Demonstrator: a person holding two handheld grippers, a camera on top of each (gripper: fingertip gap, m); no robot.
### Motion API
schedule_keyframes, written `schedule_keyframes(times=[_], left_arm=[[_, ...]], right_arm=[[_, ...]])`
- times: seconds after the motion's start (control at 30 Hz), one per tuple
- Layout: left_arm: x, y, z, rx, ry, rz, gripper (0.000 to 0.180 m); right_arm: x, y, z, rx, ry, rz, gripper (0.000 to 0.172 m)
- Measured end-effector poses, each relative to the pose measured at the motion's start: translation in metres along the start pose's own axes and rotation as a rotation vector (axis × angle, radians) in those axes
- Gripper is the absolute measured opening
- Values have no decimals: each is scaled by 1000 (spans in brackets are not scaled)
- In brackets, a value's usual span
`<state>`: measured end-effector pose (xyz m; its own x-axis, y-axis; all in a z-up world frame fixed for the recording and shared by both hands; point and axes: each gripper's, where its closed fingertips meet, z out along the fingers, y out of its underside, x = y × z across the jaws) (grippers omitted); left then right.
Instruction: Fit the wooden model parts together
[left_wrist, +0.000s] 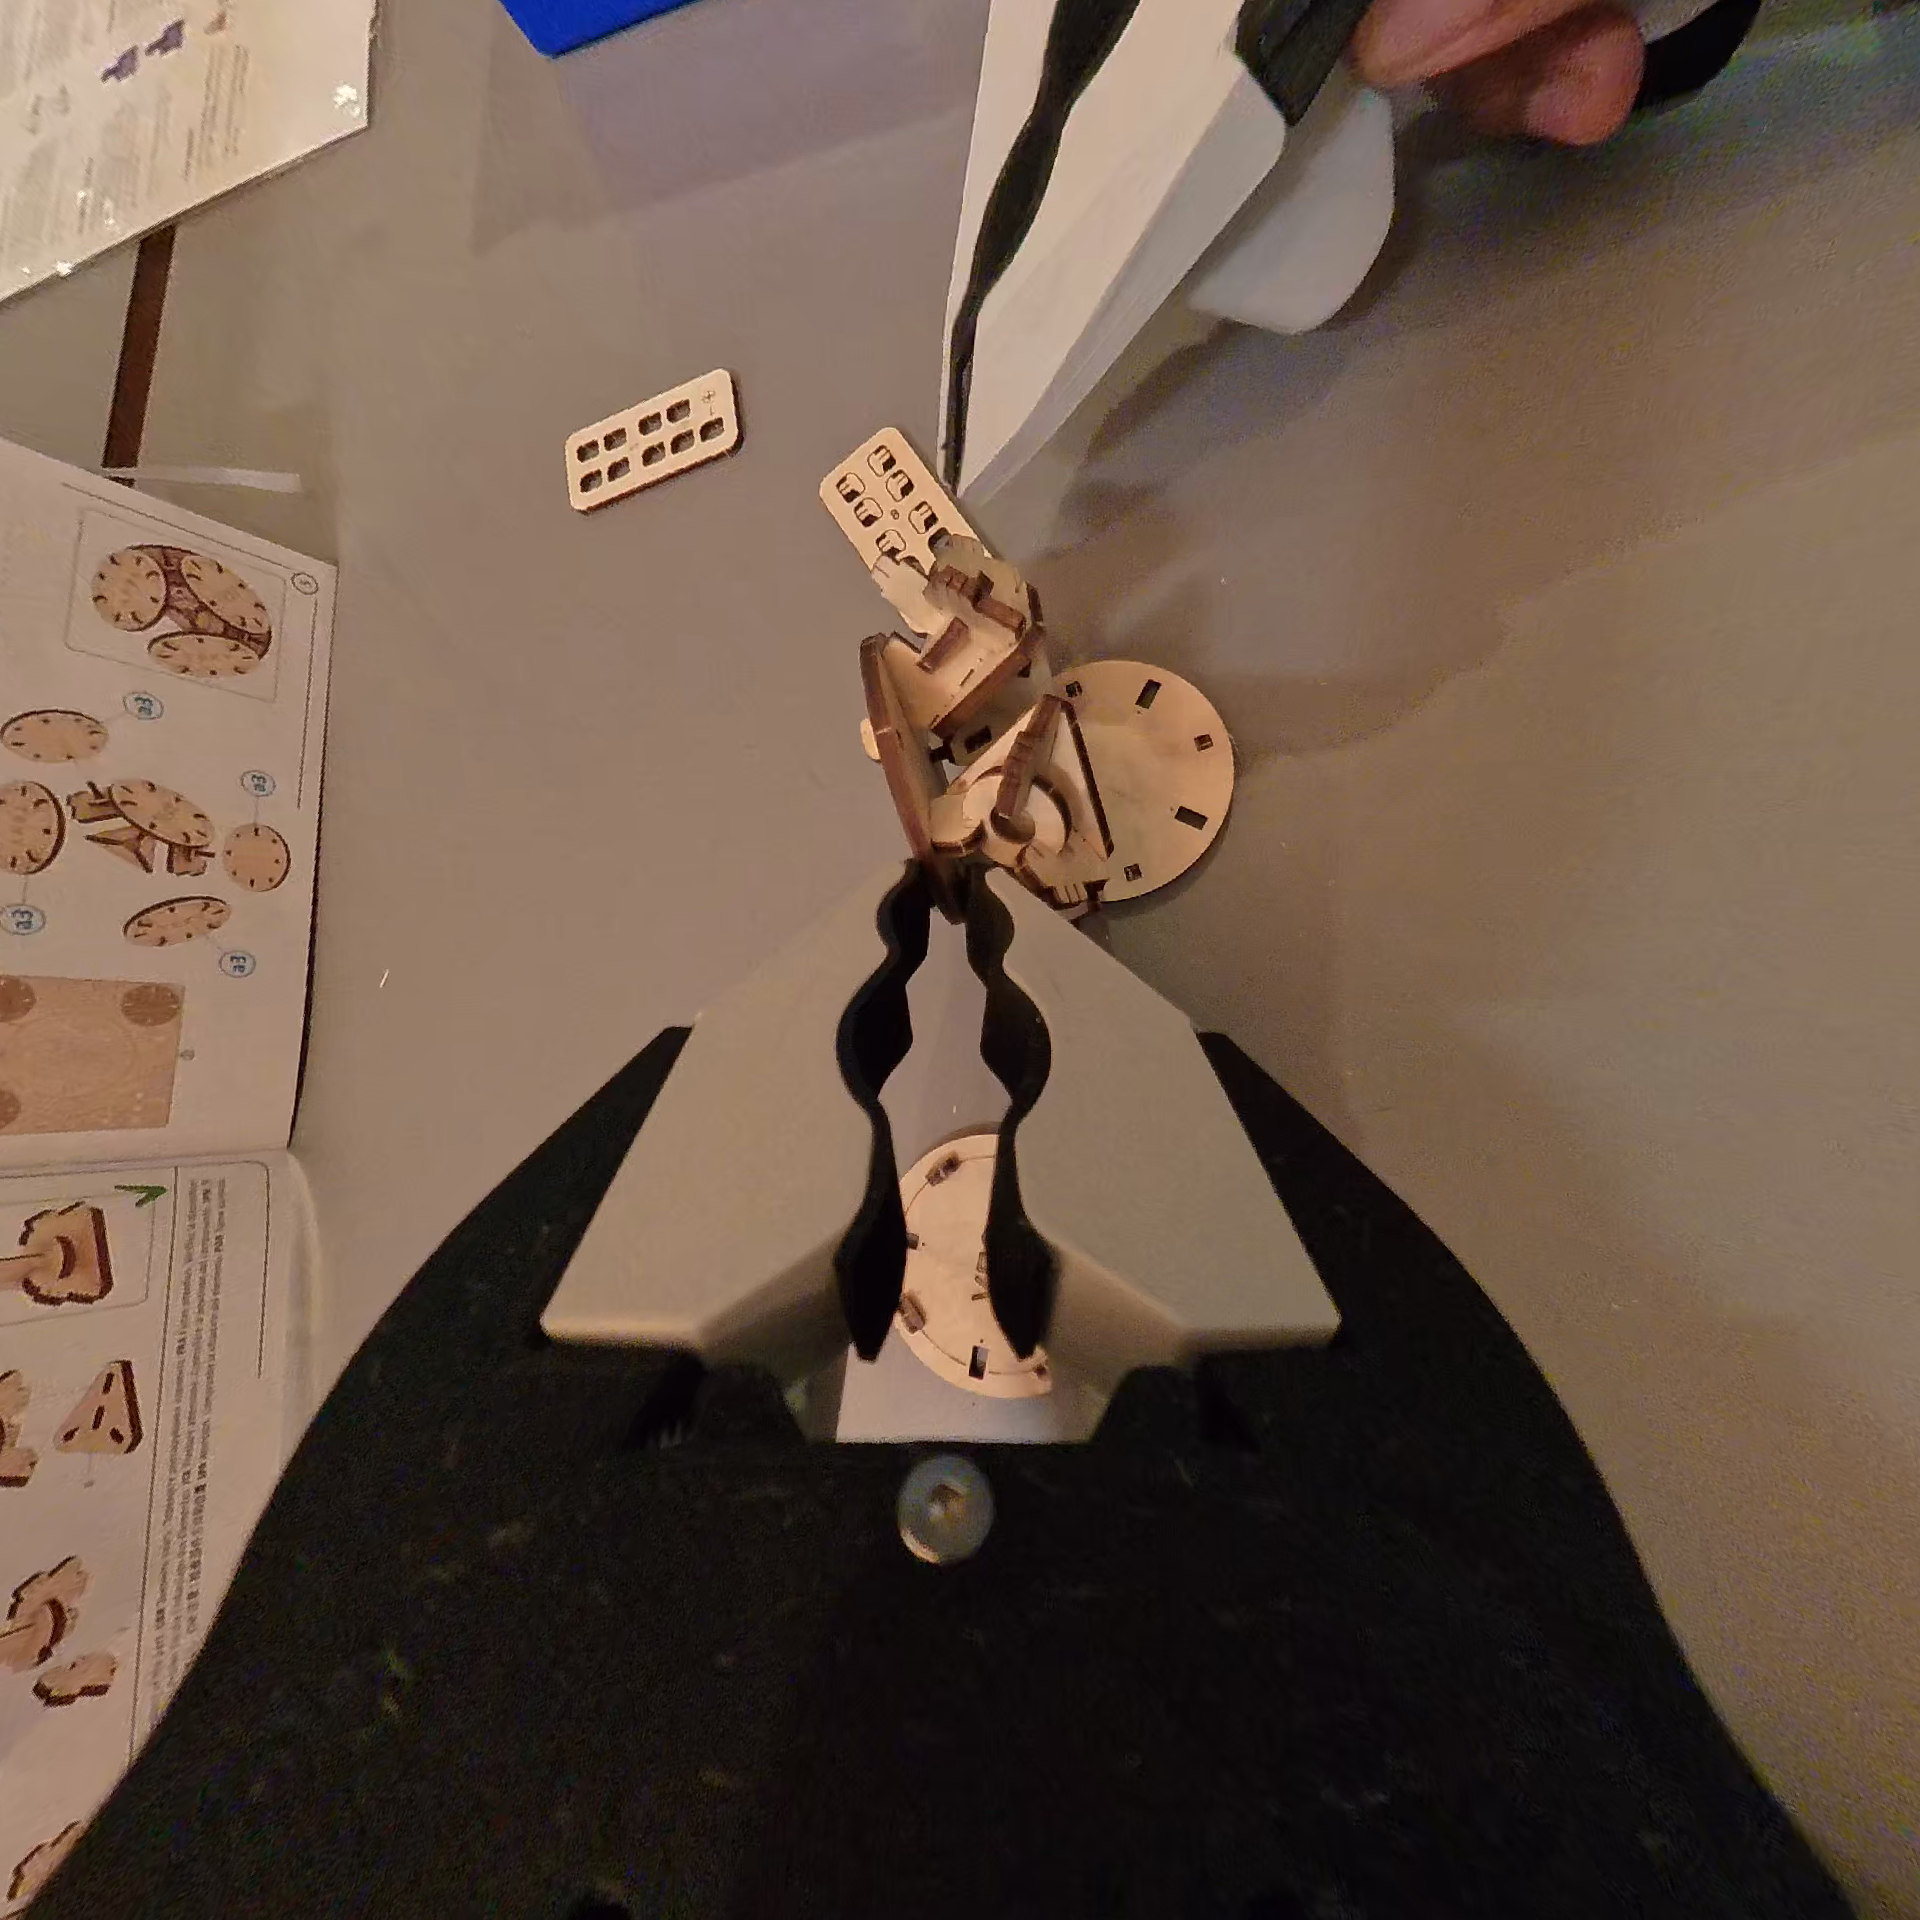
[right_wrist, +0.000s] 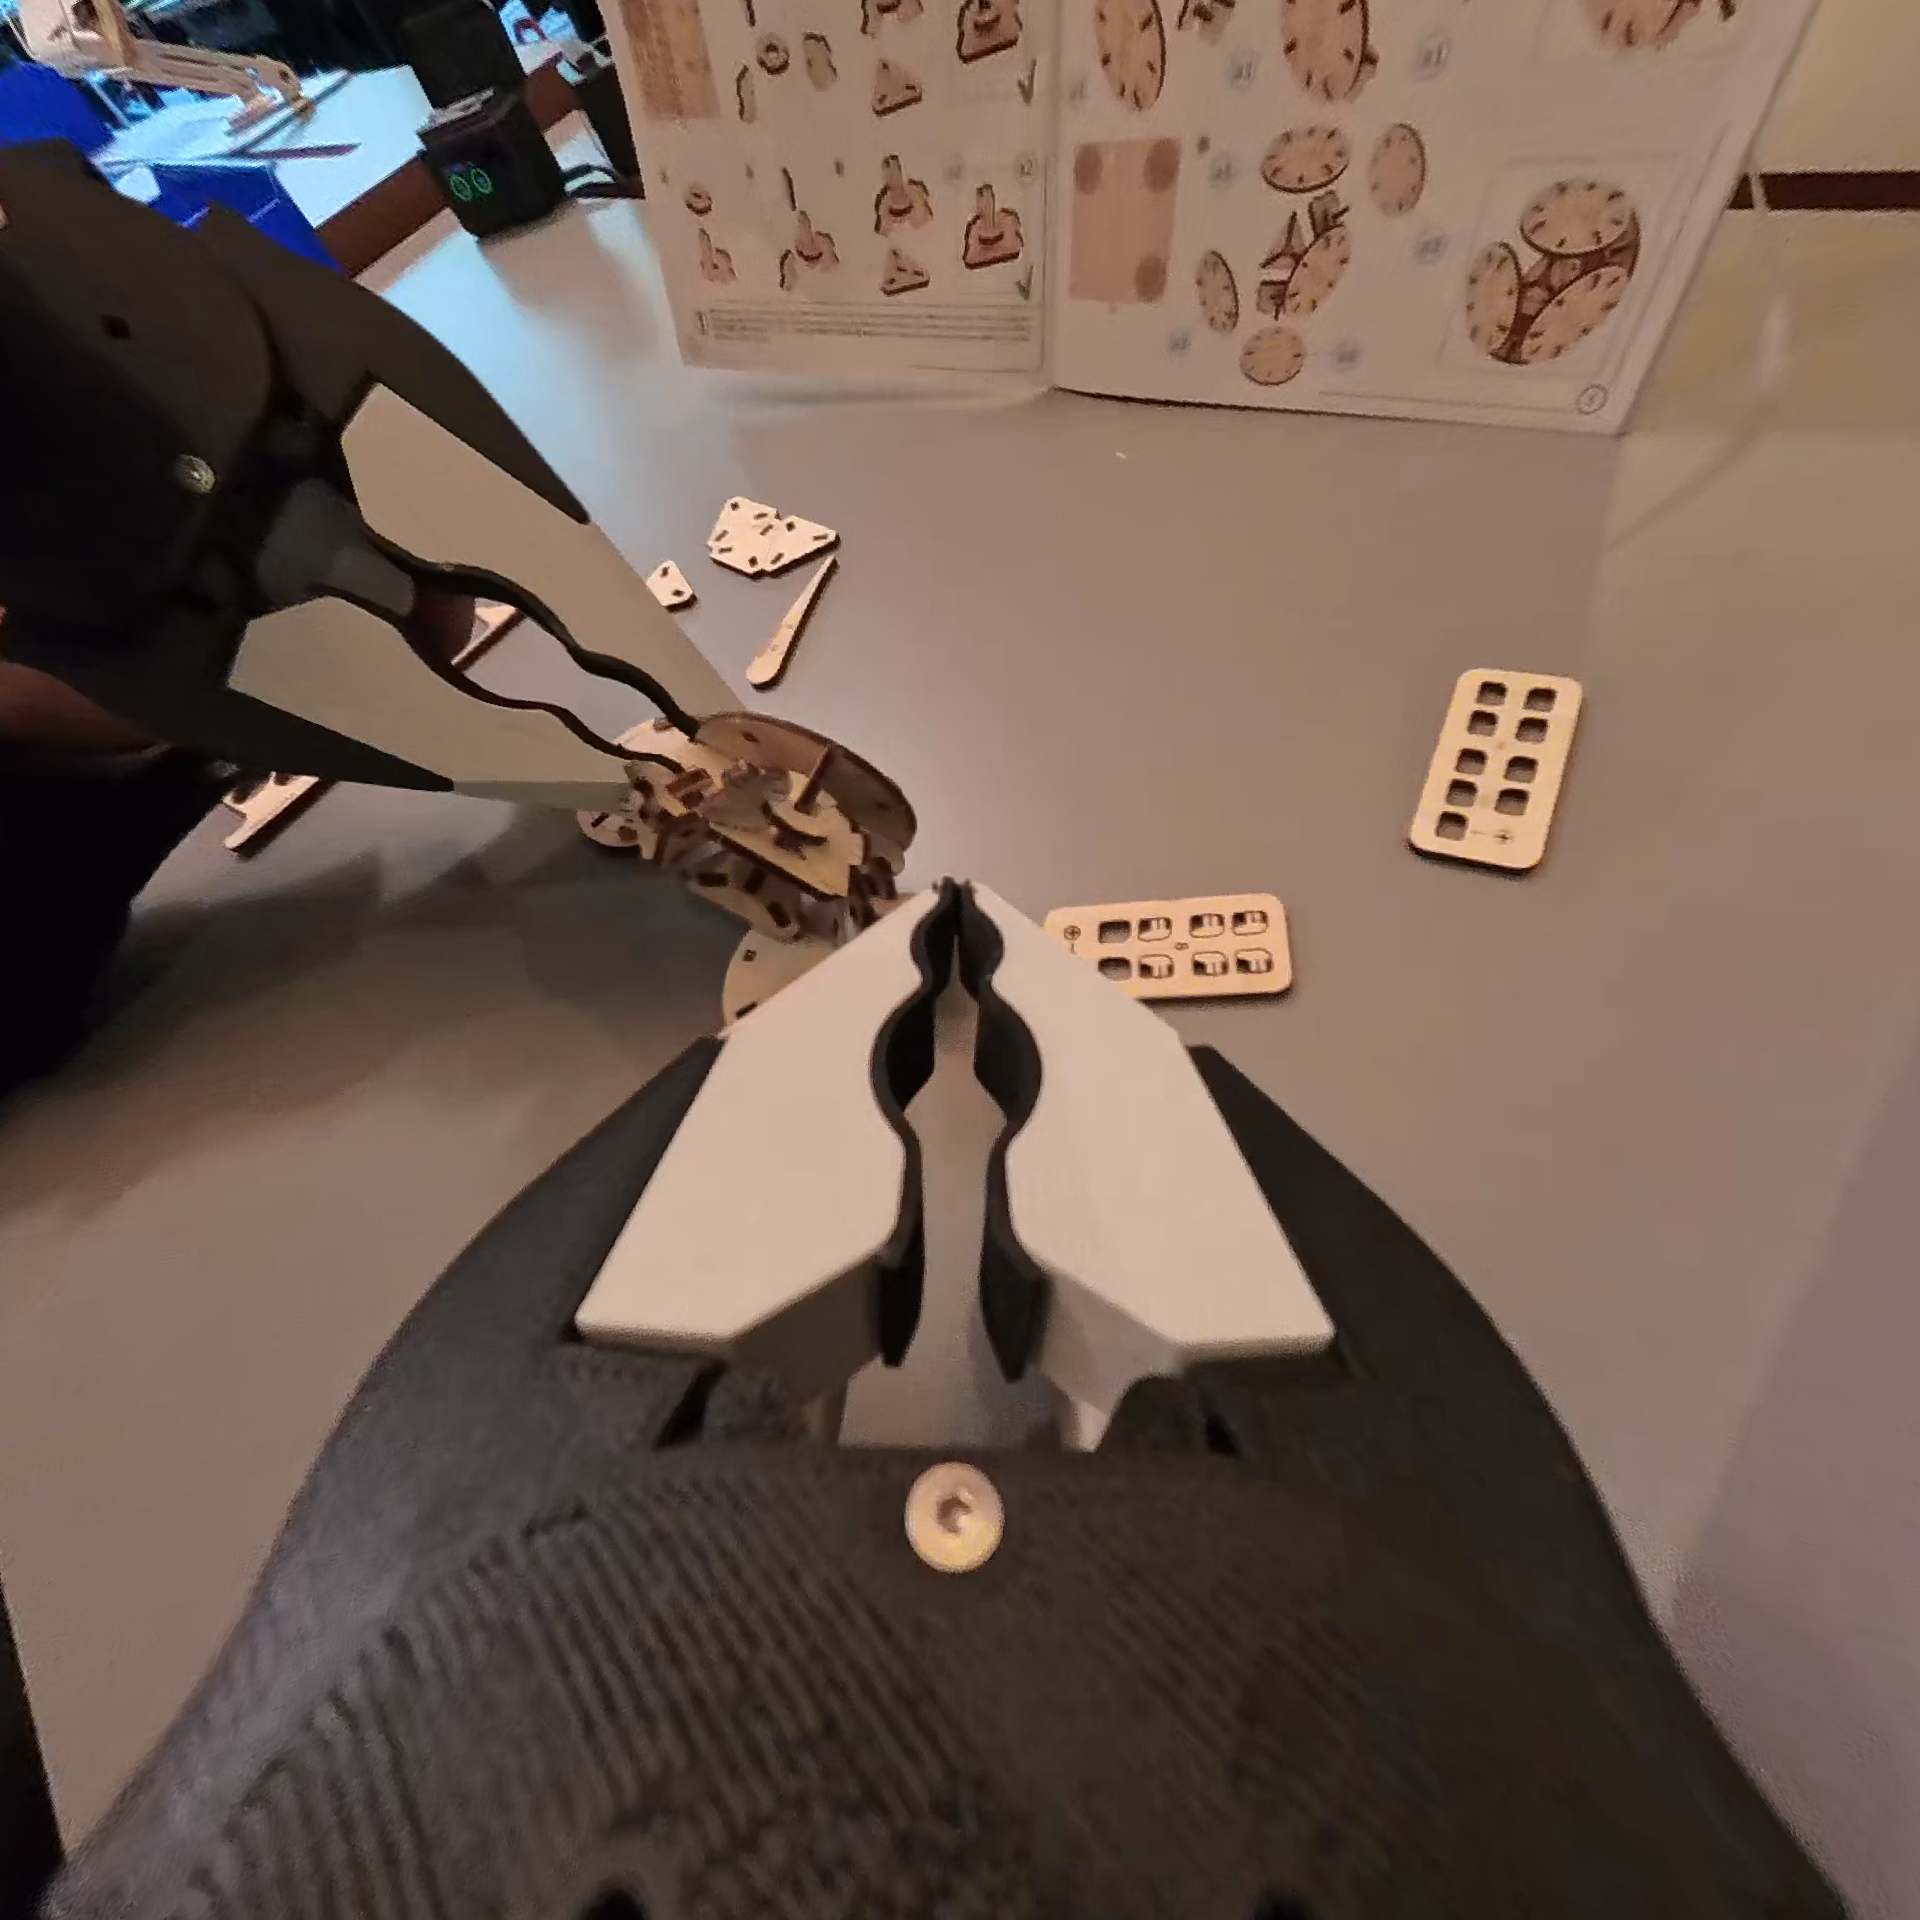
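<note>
Here, at far left, an open manual (left_wrist: 156, 790) is lying on the grey worktop (left_wrist: 582, 727), its pages showing drawings of wooden discs. Just right of it, an emptied parts card (left_wrist: 655, 438) is resting flat, well apart from the tongs. At centre, the left tongs (left_wrist: 940, 883) are gripping the dark edge of a disc belonging to a wooden model (left_wrist: 977, 727), both pads pressing on it. The model is sitting tilted over a loose disc (left_wrist: 1153, 779) on the worktop, with a second parts card (left_wrist: 883, 499) just beyond it. Another disc (left_wrist: 951, 1268) is lying under the left fingers. At right, the right tongs (right_wrist: 958, 889) are standing closed, pad tips meeting with nothing plainly between them, just beside the model but apart from it.
</note>
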<state>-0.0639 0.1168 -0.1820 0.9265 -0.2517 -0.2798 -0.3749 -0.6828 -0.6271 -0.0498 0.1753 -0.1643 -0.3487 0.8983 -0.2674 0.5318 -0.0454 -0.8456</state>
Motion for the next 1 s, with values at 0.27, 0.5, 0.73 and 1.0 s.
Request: schedule_keyframes(times=[0.27, 0.5, 0.73, 1.0], left_arm=[[0, 0, 0, -1, 2, -4, 4], [0, 0, 0, -3, 0, -4, 4], [0, 0, 0, -10, -6, 7, 4], [0, 0, 0, -8, -5, 19, 4]], right_arm=[[-10, 5, 10, -31, -61, 40, 0], [-10, 4, 10, -30, -58, 40, 0], [-10, 7, 13, -52, -44, 28, 0], [-10, 8, 13, -55, -43, 28, 0]])
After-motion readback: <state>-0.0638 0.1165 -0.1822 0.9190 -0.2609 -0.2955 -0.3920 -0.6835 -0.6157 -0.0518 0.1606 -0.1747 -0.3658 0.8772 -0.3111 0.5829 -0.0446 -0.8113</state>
